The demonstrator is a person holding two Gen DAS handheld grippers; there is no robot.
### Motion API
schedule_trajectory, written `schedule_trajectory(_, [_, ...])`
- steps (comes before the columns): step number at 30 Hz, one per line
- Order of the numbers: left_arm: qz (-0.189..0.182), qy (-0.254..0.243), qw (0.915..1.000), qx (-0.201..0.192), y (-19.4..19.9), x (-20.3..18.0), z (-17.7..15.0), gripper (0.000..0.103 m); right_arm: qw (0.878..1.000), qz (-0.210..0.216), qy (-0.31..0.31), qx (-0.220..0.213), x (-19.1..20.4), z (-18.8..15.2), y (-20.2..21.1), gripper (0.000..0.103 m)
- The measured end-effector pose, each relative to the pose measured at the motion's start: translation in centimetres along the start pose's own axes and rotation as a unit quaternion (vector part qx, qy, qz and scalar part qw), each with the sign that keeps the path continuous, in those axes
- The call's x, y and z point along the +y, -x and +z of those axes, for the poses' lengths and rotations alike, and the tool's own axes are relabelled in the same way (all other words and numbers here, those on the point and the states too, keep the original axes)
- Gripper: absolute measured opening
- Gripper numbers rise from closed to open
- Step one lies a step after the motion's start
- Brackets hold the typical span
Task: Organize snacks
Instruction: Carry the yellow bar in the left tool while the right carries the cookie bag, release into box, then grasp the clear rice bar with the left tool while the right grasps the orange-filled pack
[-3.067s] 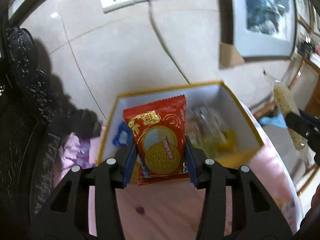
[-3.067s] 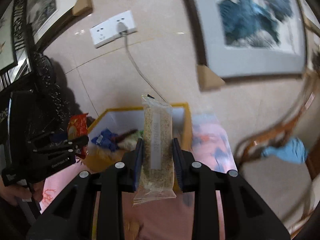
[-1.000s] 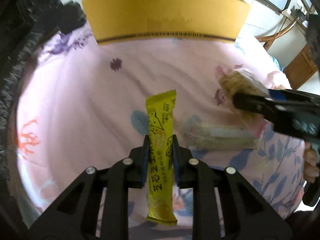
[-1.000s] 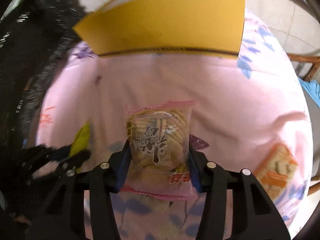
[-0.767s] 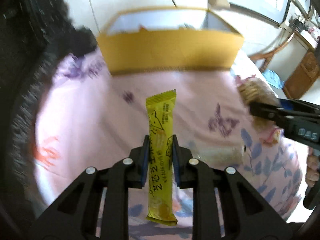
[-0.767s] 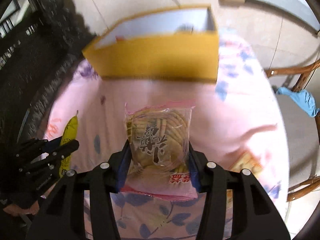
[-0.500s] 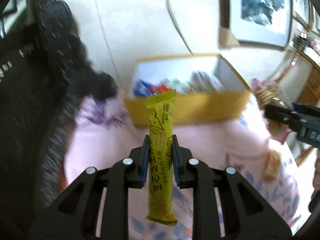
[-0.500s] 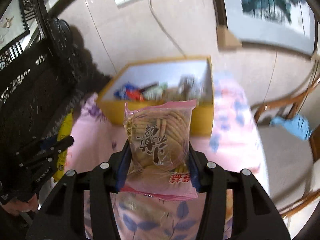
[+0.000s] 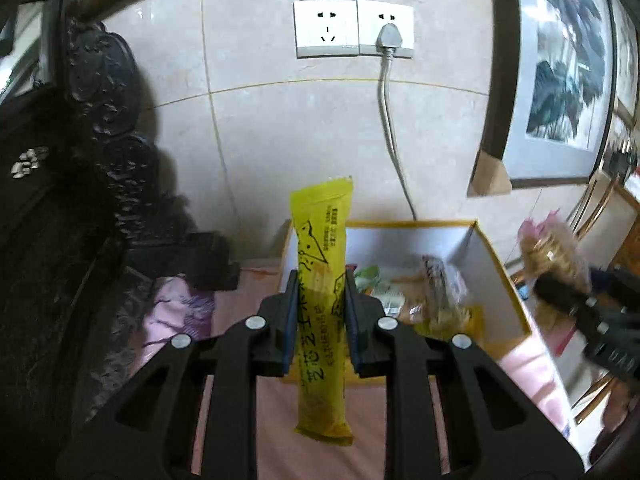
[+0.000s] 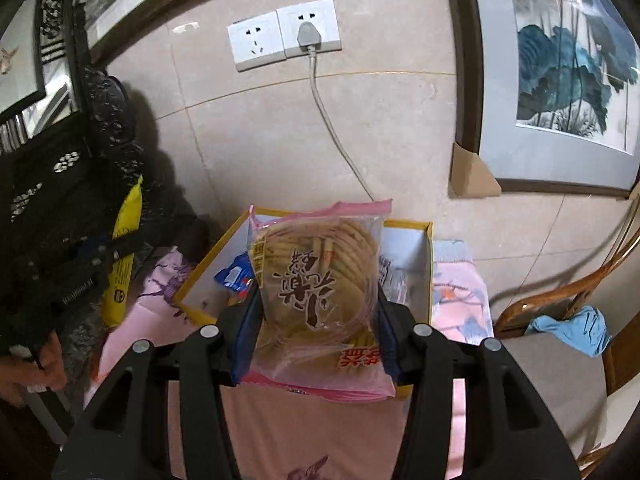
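My left gripper (image 9: 319, 300) is shut on a long yellow snack bar (image 9: 322, 280), held upright in front of the near left corner of the yellow-edged open box (image 9: 500, 268). My right gripper (image 10: 318, 312) is shut on a pink-edged clear pack of noodle biscuits (image 10: 316, 284), held above the near side of the same box (image 10: 430, 264). The box holds several wrapped snacks (image 9: 440, 292). The right gripper also shows blurred at the right of the left wrist view (image 9: 580, 300). The left gripper with the yellow bar (image 10: 124, 256) shows at the left of the right wrist view.
The box stands on a pink flowered tablecloth (image 10: 460, 292) against a tiled wall with a socket and plugged cable (image 9: 386, 92). Dark carved furniture (image 9: 80, 200) is at the left. A wooden chair with a blue cloth (image 10: 572, 328) is at the right. Framed pictures (image 10: 568, 72) lean on the wall.
Both grippers have lifted from the tablecloth with their snacks and moved to the box. The views now look over the box's open top at the wall.
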State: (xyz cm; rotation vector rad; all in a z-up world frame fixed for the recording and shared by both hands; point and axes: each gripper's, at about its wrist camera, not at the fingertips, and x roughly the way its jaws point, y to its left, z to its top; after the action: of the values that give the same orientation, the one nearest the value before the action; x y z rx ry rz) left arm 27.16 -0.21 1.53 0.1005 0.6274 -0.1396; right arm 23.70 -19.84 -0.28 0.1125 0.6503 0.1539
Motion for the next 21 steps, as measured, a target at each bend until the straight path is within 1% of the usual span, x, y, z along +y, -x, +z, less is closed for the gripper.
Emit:
schedule_trajectory(3, [0.007, -0.013, 0.9999, 0.002, -2.1, -0.4, 0.9, 0.02, 1.0, 0.004, -0.01, 0.005, -0.7, 0.7, -1.8, 0.051])
schedule_trajectory(8, [0.002, -0.03, 0.9995, 0.006, -5.5, -1.3, 1.6, 0.02, 1.0, 0.005, -0.007, 0.013, -1.8, 1.9, -5.6, 0.052])
schedule_trajectory(9, [-0.003, -0.03, 0.9995, 0.007, -6.1, -1.4, 1.7, 0.027, 1.0, 0.005, -0.001, 0.013, -2.0, 2.0, -6.4, 0.054])
schedule_trajectory(10, [-0.008, -0.026, 0.9996, 0.002, -6.7, -1.7, 1.8, 0.043, 1.0, -0.001, 0.013, 0.013, -1.9, 2.0, -7.0, 0.074])
schedule_trajectory(11, [-0.011, -0.02, 0.9997, -0.007, -7.0, -1.8, 1.7, 0.101, 0.999, -0.031, 0.037, 0.015, -1.7, 2.0, -7.7, 0.095])
schedule_trajectory(12, [-0.011, -0.011, 0.9997, -0.021, -7.1, -2.0, 1.7, 0.101, 0.996, -0.067, 0.061, 0.009, -1.2, 1.8, -8.0, 0.102])
schedule_trajectory(13, [-0.011, -0.006, 0.9993, -0.035, -7.2, -2.2, 1.6, 0.101, 0.994, -0.081, 0.077, -0.003, -0.9, 1.5, -7.9, 0.102])
schedule_trajectory(15, [-0.018, -0.016, 0.9994, -0.025, -7.9, -2.9, 1.3, 0.101, 0.99, -0.097, 0.103, -0.015, -0.6, 0.8, -7.4, 0.102])
schedule_trajectory(18, [0.001, -0.053, 0.9986, 0.01, -9.0, -4.5, 0.4, 0.101, 0.988, -0.105, 0.109, -0.008, -0.8, -0.3, -6.6, 0.102])
schedule_trajectory(21, [0.003, -0.073, 0.9972, 0.018, -8.5, -5.5, -0.4, 0.101, 0.991, -0.1, 0.084, 0.015, -2.0, -1.5, -5.2, 0.102])
